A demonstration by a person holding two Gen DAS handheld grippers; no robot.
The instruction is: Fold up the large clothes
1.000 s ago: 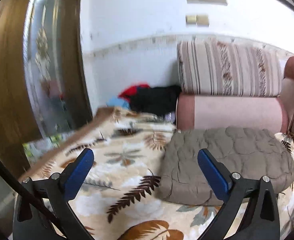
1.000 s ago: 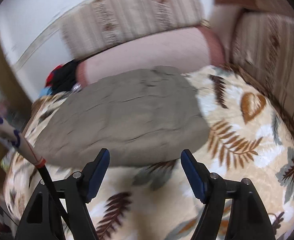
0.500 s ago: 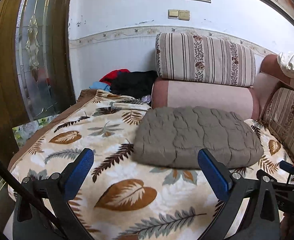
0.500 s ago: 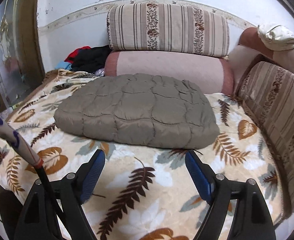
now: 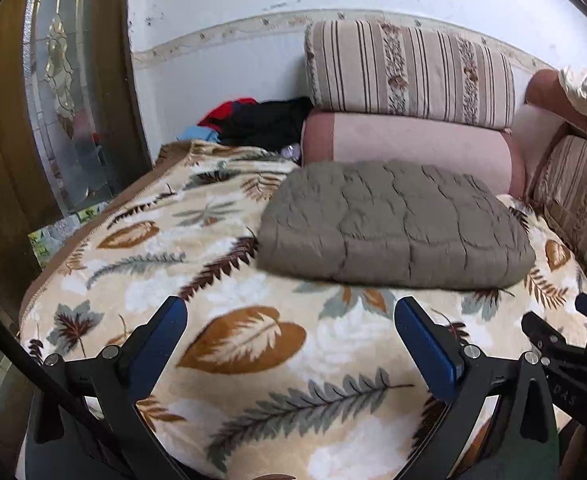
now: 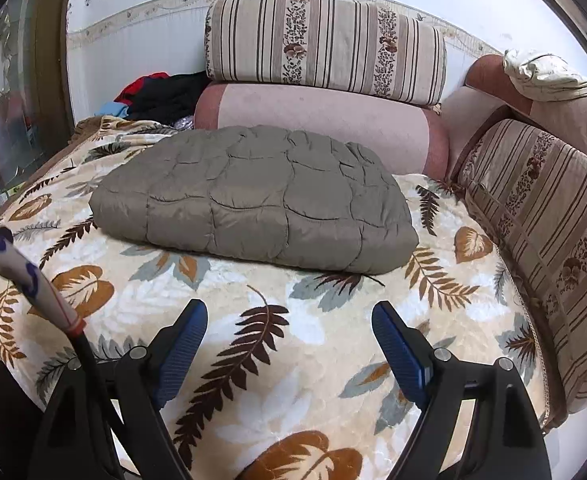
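My left tongs (image 5: 289,344) and right tongs (image 6: 289,344) both gape wide, holding nothing, above the near part of the leaf-print blanket (image 6: 253,360). The folded grey-brown quilted jacket (image 6: 261,200) lies flat on that blanket, well ahead of both, just before the pink bolster (image 6: 325,120) and striped cushion (image 6: 325,44).

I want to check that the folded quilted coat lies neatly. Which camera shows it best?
The right wrist view: the grey quilted coat sits near the centre, sharp, its whole outline and stitching visible on the leaf blanket. The left wrist view shows the coat whole too, but off to the right and slightly blurred.
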